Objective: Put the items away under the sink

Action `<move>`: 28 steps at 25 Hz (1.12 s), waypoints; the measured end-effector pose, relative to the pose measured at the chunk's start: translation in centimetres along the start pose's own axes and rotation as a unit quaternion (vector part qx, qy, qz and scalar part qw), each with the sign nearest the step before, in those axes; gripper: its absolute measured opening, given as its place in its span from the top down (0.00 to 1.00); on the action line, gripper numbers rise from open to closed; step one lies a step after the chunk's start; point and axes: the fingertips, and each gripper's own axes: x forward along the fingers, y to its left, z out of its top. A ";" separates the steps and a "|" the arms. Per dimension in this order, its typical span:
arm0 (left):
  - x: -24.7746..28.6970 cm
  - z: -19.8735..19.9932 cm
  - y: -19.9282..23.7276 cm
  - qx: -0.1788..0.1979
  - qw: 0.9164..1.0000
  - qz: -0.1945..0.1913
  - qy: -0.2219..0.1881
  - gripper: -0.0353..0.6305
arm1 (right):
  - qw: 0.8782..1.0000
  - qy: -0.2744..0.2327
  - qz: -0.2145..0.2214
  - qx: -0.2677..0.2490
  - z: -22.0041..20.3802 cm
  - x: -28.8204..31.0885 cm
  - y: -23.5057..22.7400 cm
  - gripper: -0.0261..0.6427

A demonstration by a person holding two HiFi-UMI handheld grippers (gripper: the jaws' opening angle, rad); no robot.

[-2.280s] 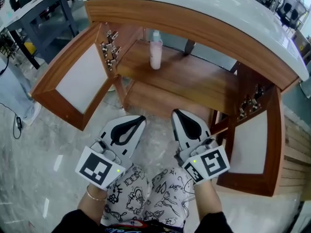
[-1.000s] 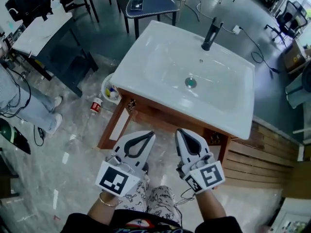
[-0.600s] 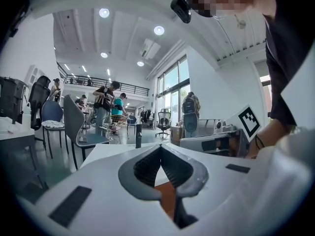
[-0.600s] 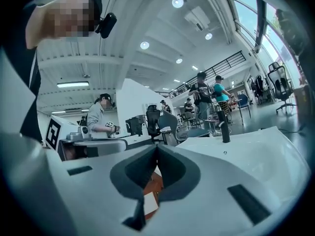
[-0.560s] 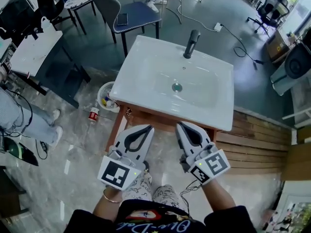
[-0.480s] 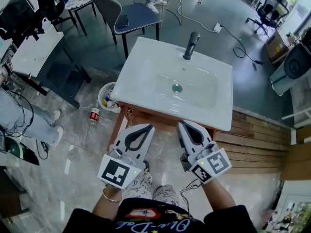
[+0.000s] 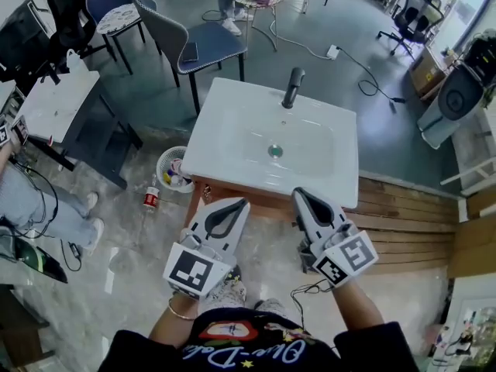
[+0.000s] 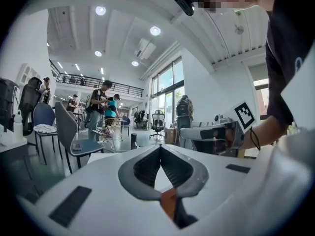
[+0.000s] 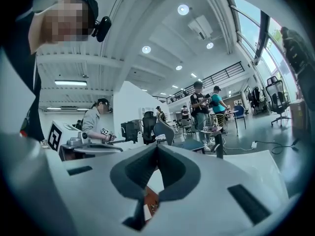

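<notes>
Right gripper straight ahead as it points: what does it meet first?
Likely the grey chair beyond the sink; the right gripper aims level over it, left of the faucet. Depth unclear.

Sink (image 7: pixel 271 142) from above, basin open to approach, faucet (image 7: pixel 291 88) upright at its far rim, wastebasket (image 7: pixel 172 170) and small red-and-white container (image 7: pixel 151 198) on open floor (image 7: pixel 124 246) beside its left, chair (image 7: pixel 190 41) behind, wooden planking (image 7: pixel 411 215) right.

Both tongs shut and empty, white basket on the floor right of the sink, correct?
Not quite. The head view shows the white basket on the floor left of the sink. Left tongs and right tongs are indeed shut, empty.
</notes>
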 end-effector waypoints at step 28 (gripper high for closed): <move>2.9 3.9 -6.1 0.002 0.990 -0.142 -0.011 0.93 | 0.992 -0.050 -0.111 -0.025 8.5 -9.7 -5.4 0.95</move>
